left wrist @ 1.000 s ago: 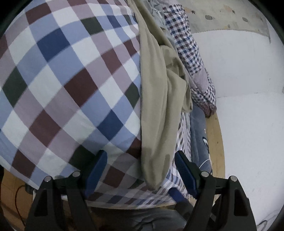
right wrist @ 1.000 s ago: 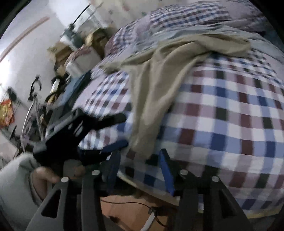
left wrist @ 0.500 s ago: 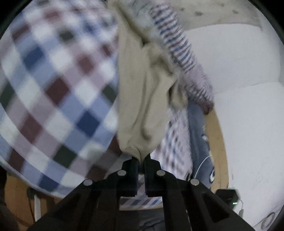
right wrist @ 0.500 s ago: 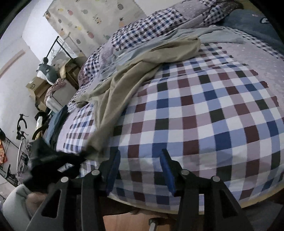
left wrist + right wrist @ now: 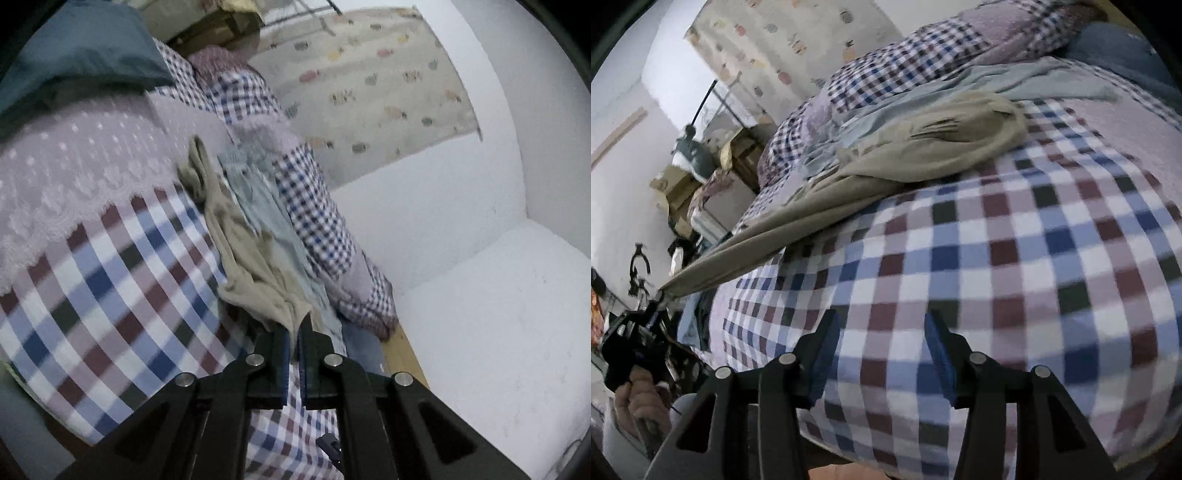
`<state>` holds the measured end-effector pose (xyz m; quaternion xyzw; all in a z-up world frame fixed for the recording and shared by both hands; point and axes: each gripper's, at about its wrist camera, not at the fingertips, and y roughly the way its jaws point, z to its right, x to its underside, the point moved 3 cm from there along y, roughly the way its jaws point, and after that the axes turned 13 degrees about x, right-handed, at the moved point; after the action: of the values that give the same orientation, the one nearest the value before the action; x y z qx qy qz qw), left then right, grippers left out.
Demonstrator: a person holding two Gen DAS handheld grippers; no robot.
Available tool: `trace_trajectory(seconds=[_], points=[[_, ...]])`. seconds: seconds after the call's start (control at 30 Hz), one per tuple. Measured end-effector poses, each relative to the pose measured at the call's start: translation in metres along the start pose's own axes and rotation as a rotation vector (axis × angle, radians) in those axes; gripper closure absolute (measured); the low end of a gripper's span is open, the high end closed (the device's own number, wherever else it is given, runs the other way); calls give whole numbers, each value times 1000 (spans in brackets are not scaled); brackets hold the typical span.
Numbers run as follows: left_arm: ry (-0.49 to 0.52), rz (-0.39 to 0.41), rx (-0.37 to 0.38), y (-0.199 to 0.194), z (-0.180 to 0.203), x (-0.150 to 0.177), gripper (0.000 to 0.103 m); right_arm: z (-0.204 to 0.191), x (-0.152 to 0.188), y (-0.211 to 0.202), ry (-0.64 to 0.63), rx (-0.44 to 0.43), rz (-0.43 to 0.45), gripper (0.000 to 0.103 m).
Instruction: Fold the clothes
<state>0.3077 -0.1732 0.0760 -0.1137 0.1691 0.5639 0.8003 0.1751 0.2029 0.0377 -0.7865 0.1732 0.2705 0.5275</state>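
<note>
khaki garment (image 5: 255, 273): one end pinched in my left jaws, the rest strung taut back across the bed
left gripper (image 5: 293, 334): blue pads closed tight on that cloth end
right gripper (image 5: 882, 332): jaws spread wide, nothing between them, hovering over the checked blanket (image 5: 1015, 280)
beside it: pale blue garment (image 5: 266, 199), crumpled between the khaki one and the gingham quilt (image 5: 310, 199)

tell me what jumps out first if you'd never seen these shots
The big checked bedspread fills most of both views. Across it runs a khaki garment, pulled taut toward the bed's edge, its end pinched in the shut left gripper. The right gripper hangs open over the checks, holding nothing.
</note>
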Motion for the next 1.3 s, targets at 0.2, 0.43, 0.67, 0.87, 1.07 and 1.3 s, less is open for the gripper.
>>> trace_trajectory(seconds=[0.2, 0.43, 0.67, 0.87, 1.07, 1.3], points=[[39, 70, -18, -34, -6, -20, 101, -13, -39, 35, -137, 124, 53, 50], [0, 180, -89, -57, -38, -50, 101, -33, -70, 89, -310, 233, 73, 49], [-43, 198, -126, -59, -59, -62, 101, -51, -98, 123, -459, 289, 123, 63], [-68, 198, -140, -57, -67, -67, 101, -35, -173, 116, -282, 274, 224, 87], [-81, 202, -178, -51, -73, -69, 101, -42, -224, 107, -242, 318, 282, 85], [-117, 208, -214, -52, -83, -69, 101, -3, -233, 100, -103, 274, 233, 83]])
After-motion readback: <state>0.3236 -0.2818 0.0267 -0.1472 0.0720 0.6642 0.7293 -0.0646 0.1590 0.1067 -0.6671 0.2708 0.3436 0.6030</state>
